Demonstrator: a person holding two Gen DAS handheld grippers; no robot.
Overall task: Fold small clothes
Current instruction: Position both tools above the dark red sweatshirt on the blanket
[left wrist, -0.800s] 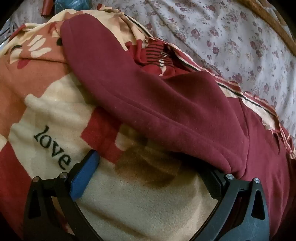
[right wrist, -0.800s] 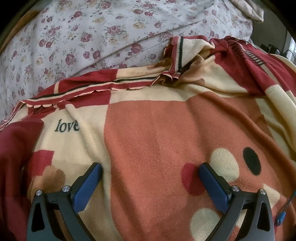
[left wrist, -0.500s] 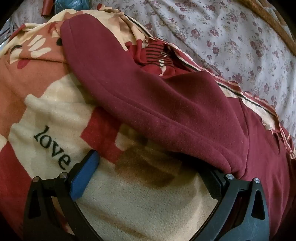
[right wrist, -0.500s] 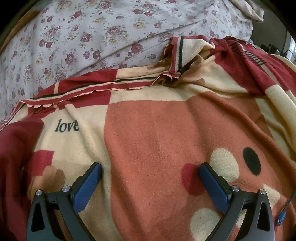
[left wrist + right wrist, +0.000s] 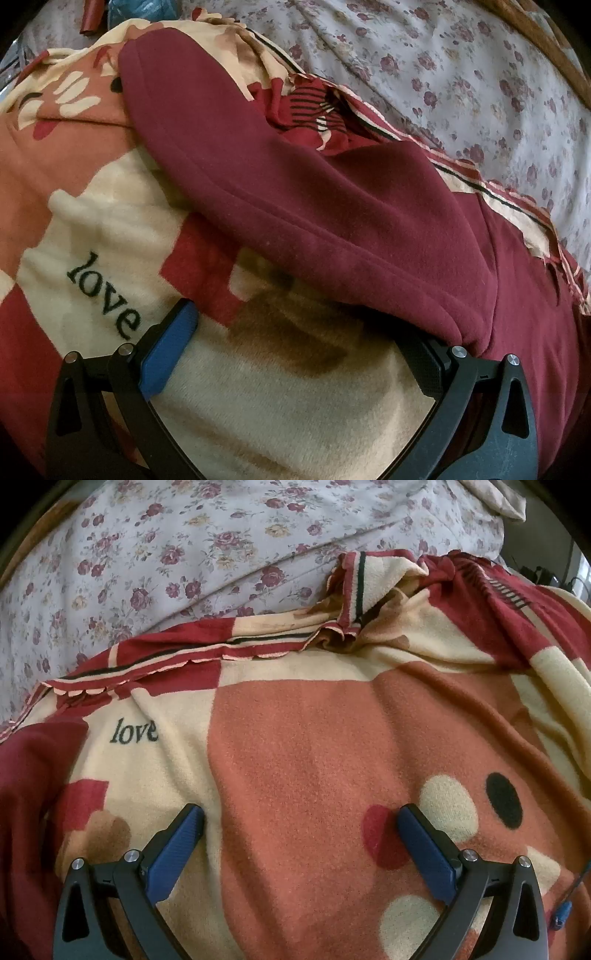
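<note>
A dark maroon fleece garment (image 5: pixel 314 192) lies across a patterned blanket (image 5: pixel 92 229), one long sleeve reaching up and left. My left gripper (image 5: pixel 295 332) is open just above the blanket; its right finger sits under the garment's lower edge and is partly hidden, its left fingertip (image 5: pixel 181 325) is bare. Nothing is held between the jaws. In the right wrist view the garment (image 5: pixel 29 775) shows only at the left edge. My right gripper (image 5: pixel 301 825) is open and empty over the blanket (image 5: pixel 314 757), well right of the garment.
The blanket with the word "love" (image 5: pixel 135 733) is rumpled at its far edge (image 5: pixel 351 602). A floral bed sheet (image 5: pixel 461 74) lies beyond it. A wooden bed frame (image 5: pixel 546 40) runs along the top right. Small items (image 5: pixel 140 7) sit at the far top left.
</note>
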